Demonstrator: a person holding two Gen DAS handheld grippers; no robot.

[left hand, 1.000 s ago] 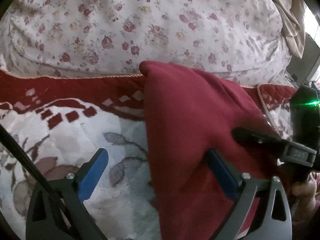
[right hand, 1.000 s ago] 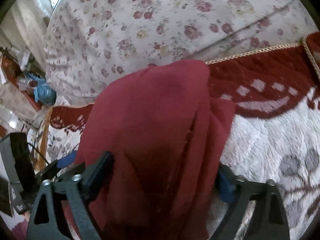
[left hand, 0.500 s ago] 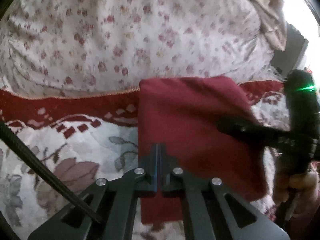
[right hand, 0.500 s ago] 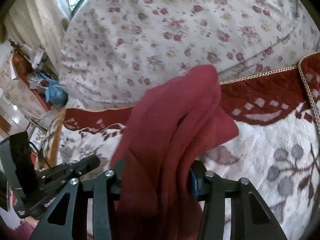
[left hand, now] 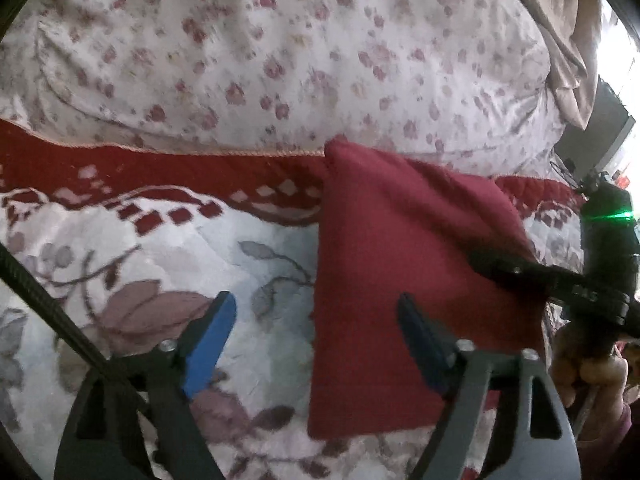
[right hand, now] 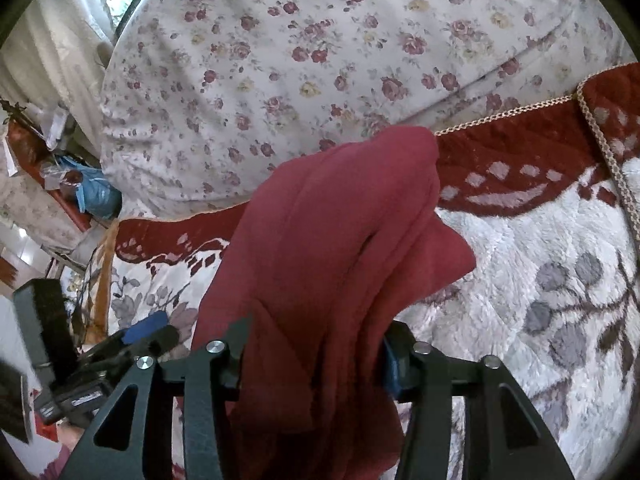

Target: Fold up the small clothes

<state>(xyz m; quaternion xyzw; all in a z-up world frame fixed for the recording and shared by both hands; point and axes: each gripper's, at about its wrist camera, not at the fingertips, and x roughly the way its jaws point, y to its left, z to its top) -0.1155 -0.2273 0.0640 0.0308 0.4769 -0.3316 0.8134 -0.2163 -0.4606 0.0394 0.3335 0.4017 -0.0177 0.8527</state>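
Right now my left gripper (left hand: 316, 320) stands wide apart and grips nothing; its jaws have just been opening after a brief closing. One blue finger pad (left hand: 208, 344) hangs over the pale blanket (left hand: 132, 264), the other (left hand: 420, 340) over the left part of the dark red garment (left hand: 404, 280), and I see no cloth pinched between them.

That garment is my landmark. In the left wrist view it is a folded, roughly rectangular piece, its far corner reaching the red border of the blanket and touching the edge of the flowered bedding (left hand: 280, 48) that lies beyond it. Its near edge sits close above my left gripper's frame. The white, leaf-patterned blanket spreads to the left of the garment and under it.

My right gripper (right hand: 316, 356) is at the garment's right side, partly closed on a thick bunch of its folds: the cloth fills the whole gap between the jaws, and the blue pad (right hand: 390, 368) presses its side. These jaws have eased slightly wider in the last moment, yet the fabric is pinched. From the right wrist camera the garment rises in rounded pleats away from the jaws, one corner draping onto the blanket to its right. My hand (left hand: 588, 364) on the right handle shows just right of the garment in the left wrist view.
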